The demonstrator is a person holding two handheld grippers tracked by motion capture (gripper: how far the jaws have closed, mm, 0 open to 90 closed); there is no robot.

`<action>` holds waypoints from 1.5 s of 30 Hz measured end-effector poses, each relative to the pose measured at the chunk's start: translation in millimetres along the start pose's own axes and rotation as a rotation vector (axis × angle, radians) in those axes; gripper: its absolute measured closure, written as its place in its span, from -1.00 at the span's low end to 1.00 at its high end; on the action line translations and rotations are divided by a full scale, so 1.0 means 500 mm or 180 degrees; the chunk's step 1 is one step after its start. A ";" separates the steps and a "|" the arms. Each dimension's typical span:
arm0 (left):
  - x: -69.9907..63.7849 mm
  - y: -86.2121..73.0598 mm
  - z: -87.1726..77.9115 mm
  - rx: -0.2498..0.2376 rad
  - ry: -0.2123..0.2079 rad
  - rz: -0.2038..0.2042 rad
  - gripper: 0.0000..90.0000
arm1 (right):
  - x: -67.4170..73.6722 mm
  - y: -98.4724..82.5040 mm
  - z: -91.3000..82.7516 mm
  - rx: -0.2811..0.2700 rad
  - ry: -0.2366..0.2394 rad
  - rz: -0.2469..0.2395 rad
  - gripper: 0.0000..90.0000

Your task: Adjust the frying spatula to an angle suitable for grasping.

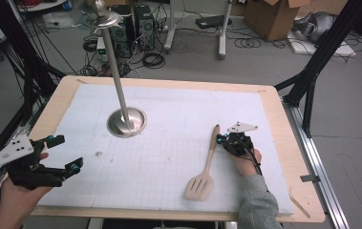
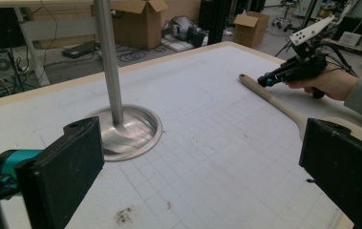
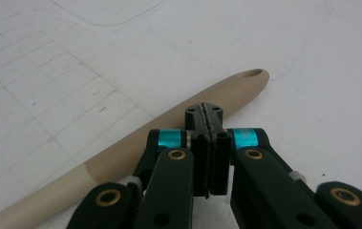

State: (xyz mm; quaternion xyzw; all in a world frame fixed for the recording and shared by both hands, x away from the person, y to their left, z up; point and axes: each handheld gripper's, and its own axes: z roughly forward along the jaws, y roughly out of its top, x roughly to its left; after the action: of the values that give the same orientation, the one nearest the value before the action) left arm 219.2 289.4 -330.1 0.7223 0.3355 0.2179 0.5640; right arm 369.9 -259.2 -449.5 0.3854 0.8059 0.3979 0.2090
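Right jaws: my right gripper point(image 3: 209, 143) has its jaws pressed together, empty, tips just over the wooden spatula point(image 3: 169, 129) handle.
Left jaws: my left gripper point(image 1: 69, 153) gapes wide, nothing between.
Spatula: flat on the mat point(image 1: 169, 157), its slotted blade behind my right tips.
Risk: with jaws together, I'd likely nudge or roll the handle rather than grasp it.
Containers: none; the steel stand point(image 1: 127, 122) carries nothing.
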 end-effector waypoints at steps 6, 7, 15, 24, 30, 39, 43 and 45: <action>0.005 -0.001 0.008 0.0011 -0.0014 -0.0024 -0.96 | 0.013 0.009 -0.021 -0.0116 0.0101 -0.0033 1.00; 0.006 -0.002 0.010 0.0014 -0.0016 -0.0020 -0.96 | 0.020 0.011 -0.027 -0.0141 0.0144 -0.0057 1.00; 0.001 0.006 0.032 0.0031 -0.0113 0.0008 -0.96 | 0.081 0.025 -0.068 -0.0219 0.0462 -0.0436 1.00; 0.007 0.012 0.053 0.0019 -0.0197 0.0002 -0.96 | 0.120 0.013 -0.061 -0.0011 0.0768 -0.0607 1.00; 0.003 0.015 0.064 0.0041 -0.0239 0.0030 -0.96 | 0.141 0.005 -0.049 0.0193 0.0850 -0.0740 1.00; 0.005 0.015 0.064 0.0047 -0.0228 0.0023 -0.96 | 0.145 0.001 -0.038 0.0288 0.0891 -0.0768 1.00; 0.003 0.015 0.065 0.0046 -0.0230 0.0031 -0.96 | 0.145 0.000 -0.036 0.0324 0.0914 -0.0788 1.00; 0.003 0.015 0.066 0.0054 -0.0235 0.0032 -0.96 | 0.146 -0.004 -0.032 0.0393 0.0915 -0.0808 1.00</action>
State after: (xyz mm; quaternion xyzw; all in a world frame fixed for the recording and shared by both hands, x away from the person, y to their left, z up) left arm 244.7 267.5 -331.9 0.7363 0.3127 0.1911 0.5688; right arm 313.7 -210.1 -443.5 0.2320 0.8924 0.3691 0.1163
